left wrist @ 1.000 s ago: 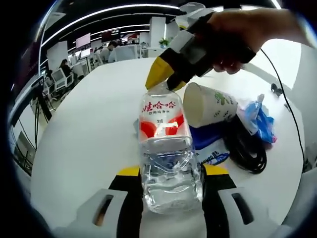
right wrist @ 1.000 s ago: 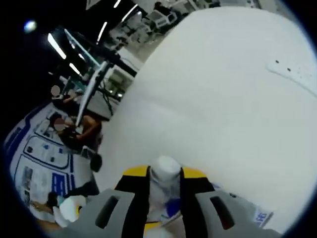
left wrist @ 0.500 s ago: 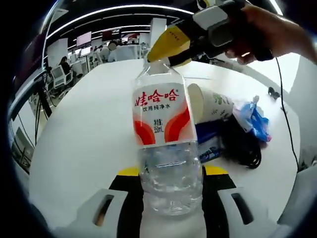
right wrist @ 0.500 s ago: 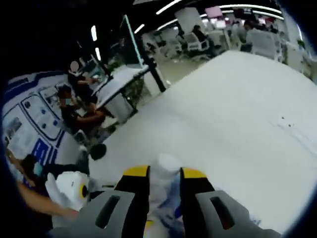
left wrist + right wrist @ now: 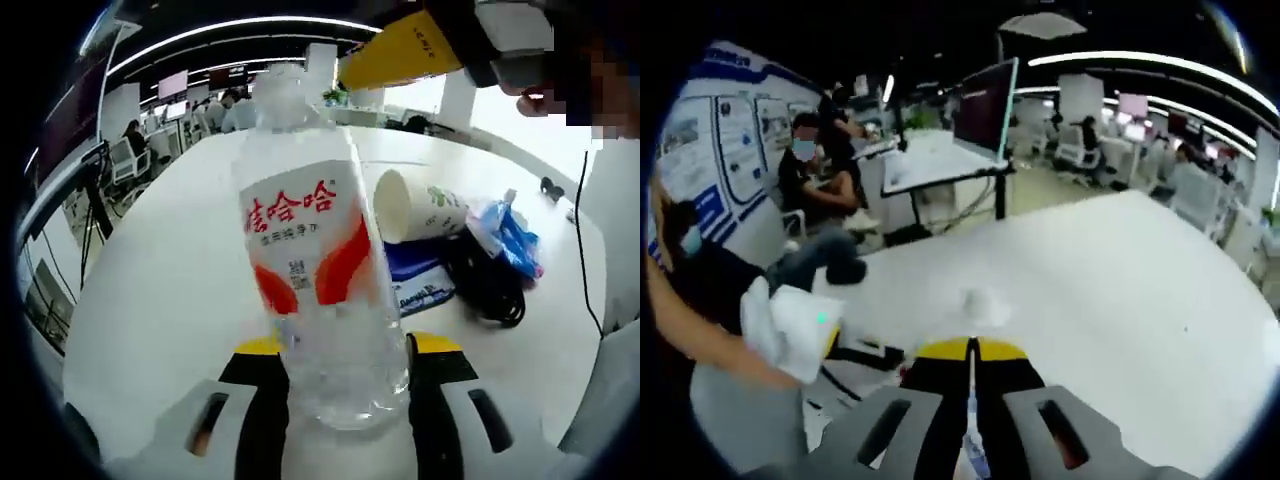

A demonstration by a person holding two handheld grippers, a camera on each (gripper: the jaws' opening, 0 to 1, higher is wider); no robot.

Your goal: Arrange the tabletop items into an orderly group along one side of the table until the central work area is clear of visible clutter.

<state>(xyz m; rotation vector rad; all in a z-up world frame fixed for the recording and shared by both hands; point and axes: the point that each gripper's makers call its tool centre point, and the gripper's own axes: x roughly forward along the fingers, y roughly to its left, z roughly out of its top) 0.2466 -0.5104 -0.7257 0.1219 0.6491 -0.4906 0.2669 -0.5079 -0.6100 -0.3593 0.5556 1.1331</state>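
Observation:
A clear water bottle (image 5: 315,270) with a red and white label stands nearly upright between the jaws of my left gripper (image 5: 335,352), which is shut on its lower body. Its white cap (image 5: 278,82) is at the top. My right gripper (image 5: 405,50) hovers up and to the right of the cap, yellow jaws together, not touching the bottle. In the right gripper view my right gripper (image 5: 972,350) is shut on nothing, with the blurred white cap (image 5: 980,300) just beyond its tips. A paper cup (image 5: 425,205) lies on its side behind the bottle.
On the white table (image 5: 170,260), right of the bottle, lie a blue packet (image 5: 420,280), a black cable coil (image 5: 485,285) and a blue plastic bag (image 5: 508,238). The table (image 5: 1120,290) stretches on to the right. People sit at desks beyond its edge.
My right gripper has come off the bottle's cap, closed, and risen up and to the right. The left gripper has tilted the bottle from leaning away to nearly upright.

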